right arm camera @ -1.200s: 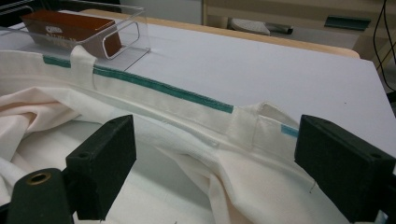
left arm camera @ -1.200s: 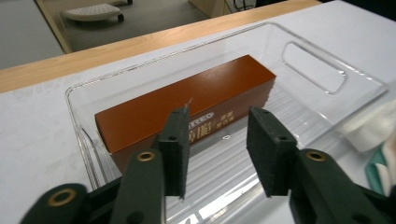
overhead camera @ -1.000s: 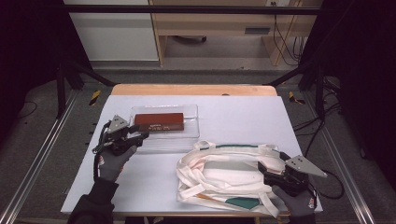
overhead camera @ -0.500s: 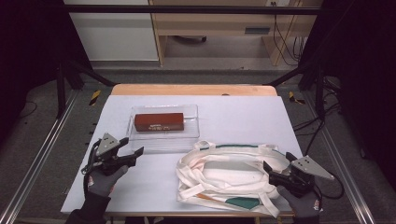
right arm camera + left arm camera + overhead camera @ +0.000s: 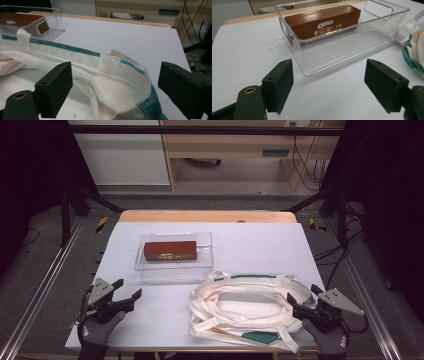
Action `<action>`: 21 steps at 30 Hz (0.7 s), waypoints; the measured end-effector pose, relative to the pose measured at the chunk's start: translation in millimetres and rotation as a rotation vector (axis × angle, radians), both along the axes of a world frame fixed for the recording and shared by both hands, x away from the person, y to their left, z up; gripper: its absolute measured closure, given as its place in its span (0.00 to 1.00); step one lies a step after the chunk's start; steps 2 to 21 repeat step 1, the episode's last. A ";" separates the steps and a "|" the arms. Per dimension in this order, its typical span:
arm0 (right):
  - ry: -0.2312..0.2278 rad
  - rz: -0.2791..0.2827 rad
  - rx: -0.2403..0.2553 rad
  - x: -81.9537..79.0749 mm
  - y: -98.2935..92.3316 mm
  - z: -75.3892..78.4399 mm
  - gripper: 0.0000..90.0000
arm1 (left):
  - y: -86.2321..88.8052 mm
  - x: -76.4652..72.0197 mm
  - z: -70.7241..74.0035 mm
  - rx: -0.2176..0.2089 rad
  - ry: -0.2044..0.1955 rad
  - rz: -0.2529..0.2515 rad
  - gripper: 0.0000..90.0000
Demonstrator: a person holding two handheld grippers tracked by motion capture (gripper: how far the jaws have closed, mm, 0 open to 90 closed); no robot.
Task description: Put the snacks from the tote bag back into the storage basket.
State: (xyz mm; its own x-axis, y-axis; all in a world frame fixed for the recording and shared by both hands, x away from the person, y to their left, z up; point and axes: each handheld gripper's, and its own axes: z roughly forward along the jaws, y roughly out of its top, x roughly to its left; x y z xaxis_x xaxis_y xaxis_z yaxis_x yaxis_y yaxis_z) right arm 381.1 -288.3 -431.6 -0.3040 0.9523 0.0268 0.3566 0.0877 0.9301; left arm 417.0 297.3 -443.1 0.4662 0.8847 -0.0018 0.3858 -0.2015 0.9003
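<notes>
A brown Oreo box [image 5: 170, 251] [image 5: 323, 22] lies inside a clear plastic bin [image 5: 173, 270] [image 5: 342, 48] on the white table top. A cream cloth bag with green trim [image 5: 245, 307] [image 5: 110, 75] lies spread out at the front right. My left gripper [image 5: 126, 290] [image 5: 328, 87] hovers open near the front left corner, aimed at the bin, nothing between its pads. My right gripper [image 5: 303, 300] [image 5: 115, 85] is open at the bag's right edge, and the bag's rim lies between its jaws without being clamped.
The white board [image 5: 260, 245] rests on a wooden table whose far edge [image 5: 207, 216] shows. Metal rails [image 5: 40, 290] run along both sides. Cables [image 5: 345, 250] lie on the floor at the right, and a cabinet [image 5: 230, 145] stands behind.
My left gripper has pulled back from the bin's left end toward the front left corner. My right gripper has drawn slightly back and right along the bag's edge.
</notes>
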 end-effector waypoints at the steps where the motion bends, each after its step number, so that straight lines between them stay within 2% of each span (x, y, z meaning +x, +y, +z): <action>1: -0.003 -0.001 0.002 -0.5 -0.6 0.7 0.14 | 1.4 0.1 -1.0 -0.002 0.002 0.008 0.25; 21: -0.003 -0.001 0.002 -0.5 -0.6 0.7 0.14 | 1.4 0.1 -1.0 -0.002 0.002 0.008 0.25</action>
